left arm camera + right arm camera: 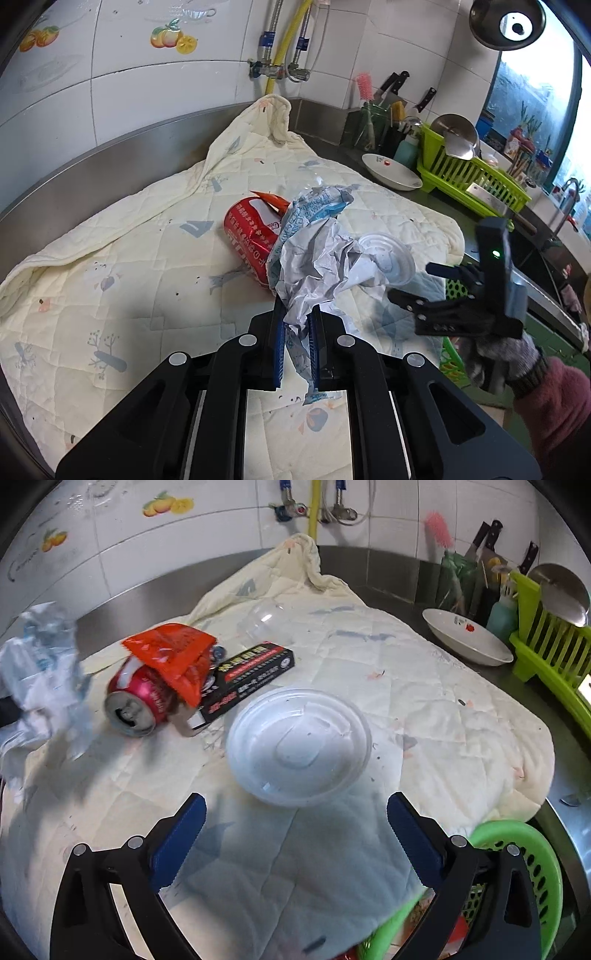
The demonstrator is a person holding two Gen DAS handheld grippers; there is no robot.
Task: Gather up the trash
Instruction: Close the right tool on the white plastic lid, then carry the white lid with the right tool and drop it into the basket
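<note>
My left gripper (297, 332) is shut on a crumpled white and blue plastic wrapper (317, 258) and holds it above the quilted cloth (129, 266); the wrapper also shows blurred at the left of the right wrist view (40, 675). A crushed red can (138, 699) lies on the cloth under an orange snack packet (173, 657), beside a black carton (247, 679). A clear plastic lid (299, 746) lies just ahead of my right gripper (295, 827), which is open and empty. A clear dome cup (269, 622) lies farther back.
A green mesh basket (528, 864) with some trash in it sits at the cloth's near right edge. A white dish (469, 638), a green dish rack (554, 657) and a knife holder (465, 576) stand at the right. The tiled wall is behind.
</note>
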